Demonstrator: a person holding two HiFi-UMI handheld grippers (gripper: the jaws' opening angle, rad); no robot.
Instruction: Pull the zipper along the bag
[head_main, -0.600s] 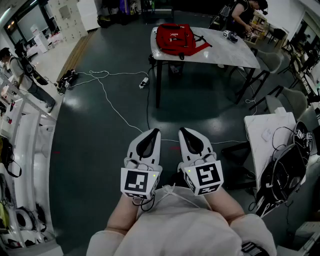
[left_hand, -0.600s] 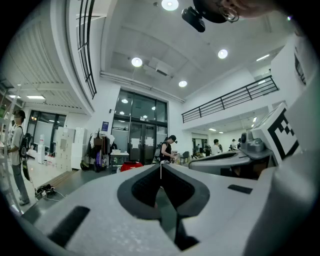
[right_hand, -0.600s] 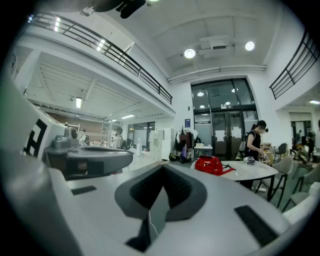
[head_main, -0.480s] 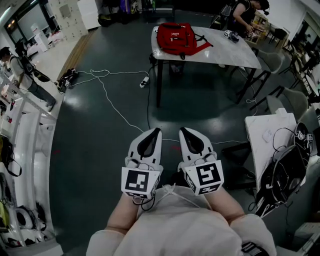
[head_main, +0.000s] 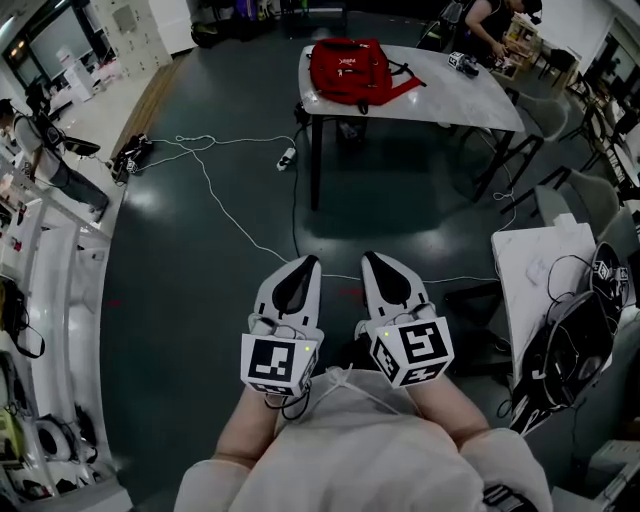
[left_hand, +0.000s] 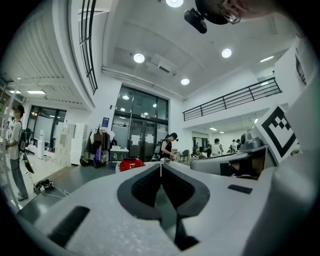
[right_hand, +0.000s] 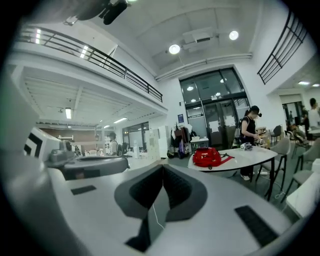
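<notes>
A red bag (head_main: 350, 70) lies on a white table (head_main: 440, 100) far ahead across the floor. It also shows as a small red shape in the left gripper view (left_hand: 131, 164) and on the table in the right gripper view (right_hand: 207, 157). My left gripper (head_main: 312, 262) and right gripper (head_main: 367, 258) are held side by side close to my body, well short of the table. Each is shut with its jaws together and nothing between them. The same stand shows in the left gripper view (left_hand: 160, 164) and the right gripper view (right_hand: 162, 168).
White cables (head_main: 215, 190) trail over the dark floor between me and the table. A second white table (head_main: 535, 265) with black gear stands at my right. Shelving (head_main: 35, 280) lines the left. A person (head_main: 495, 20) works beyond the bag's table; another (head_main: 40, 150) stands at far left.
The view has shifted slightly, so the table and bag sit a little higher in frame. Both grippers stay shut and side by side.
</notes>
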